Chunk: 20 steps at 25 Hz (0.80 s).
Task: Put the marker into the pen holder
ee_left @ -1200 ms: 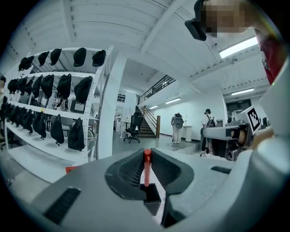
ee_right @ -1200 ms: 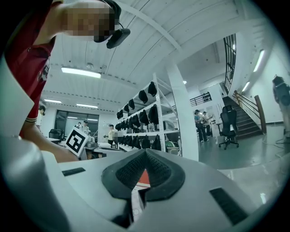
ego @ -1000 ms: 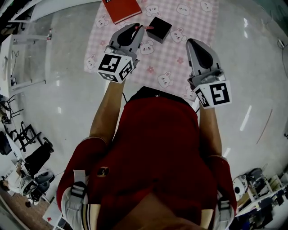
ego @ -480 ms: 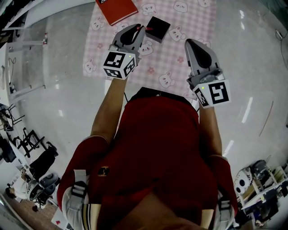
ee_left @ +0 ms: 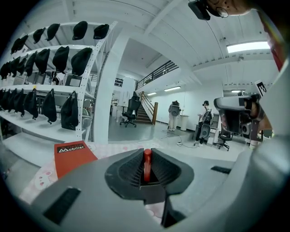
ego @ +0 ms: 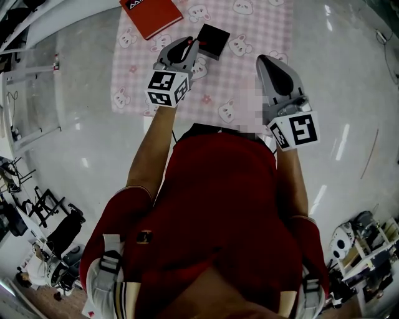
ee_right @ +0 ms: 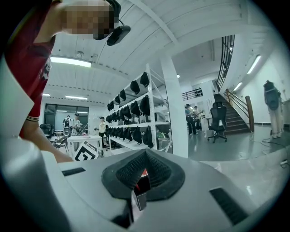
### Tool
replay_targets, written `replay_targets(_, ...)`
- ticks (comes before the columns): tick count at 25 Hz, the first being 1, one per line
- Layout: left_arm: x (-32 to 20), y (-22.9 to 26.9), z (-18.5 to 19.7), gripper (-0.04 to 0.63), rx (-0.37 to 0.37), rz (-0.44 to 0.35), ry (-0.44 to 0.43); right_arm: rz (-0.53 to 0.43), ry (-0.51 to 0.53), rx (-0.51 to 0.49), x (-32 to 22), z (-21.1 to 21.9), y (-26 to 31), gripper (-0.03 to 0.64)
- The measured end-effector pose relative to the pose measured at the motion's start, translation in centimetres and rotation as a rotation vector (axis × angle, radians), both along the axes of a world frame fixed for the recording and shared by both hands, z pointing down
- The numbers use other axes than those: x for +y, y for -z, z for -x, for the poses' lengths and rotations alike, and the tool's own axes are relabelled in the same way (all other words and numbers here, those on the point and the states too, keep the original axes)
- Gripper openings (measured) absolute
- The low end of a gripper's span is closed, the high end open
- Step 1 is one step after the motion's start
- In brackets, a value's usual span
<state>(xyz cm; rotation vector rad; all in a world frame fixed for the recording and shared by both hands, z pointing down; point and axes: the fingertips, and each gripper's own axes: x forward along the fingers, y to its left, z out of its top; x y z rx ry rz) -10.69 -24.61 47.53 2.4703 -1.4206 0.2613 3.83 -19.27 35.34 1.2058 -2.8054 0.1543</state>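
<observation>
The left gripper (ee_left: 147, 156) was clamped on the red marker (ee_left: 147, 168). Its 2 ribbed pads pinched the barrel from either side, and the marker ran along the jaws with its rounded end showing at their tips. Gripped that way, the marker pointed wherever the gripper pointed, which probably suited lowering it end-first into an opening. In the head view this gripper hung just beside the near corner of the pen holder (ego: 212, 41), a square black box, so the carry looked almost done and the drop not yet made.

The right gripper (ee_right: 143, 156) had its jaws drawn together and gripped nothing I could make out. A small dark and red patch showed low in the gap, but I could not tell what it was. It hovered well to the right of the holder and apart from the marker, apparently kept clear so that 1 gripper could do the work.

The pen holder sat on a pink checked cloth (ego: 249, 37) printed with rabbits. A red book (ego: 151, 12) lay flat further out on the same cloth, out of the left gripper's way. The cloth was spread on a glossy pale surface (ego: 349, 75) that looked to be the floor.

By count, there were 2 grippers, 1 marker, 1 pen holder, 1 red book and 1 cloth.
</observation>
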Motion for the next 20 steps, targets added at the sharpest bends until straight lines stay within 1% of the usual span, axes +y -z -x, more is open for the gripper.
replay_targets(14, -0.9, -3.8, -0.2, 0.054, -0.019, 0.069, 0.002, 0.031, -0.014, 0.022, -1.1, -0.7, -1.1, -0.002)
replay_targets(20, -1.0, -4.5, -0.4, 0.054, -0.029, 0.079, -0.005, 0.041, -0.014, 0.028, -1.3, -1.0, -1.4, -0.002)
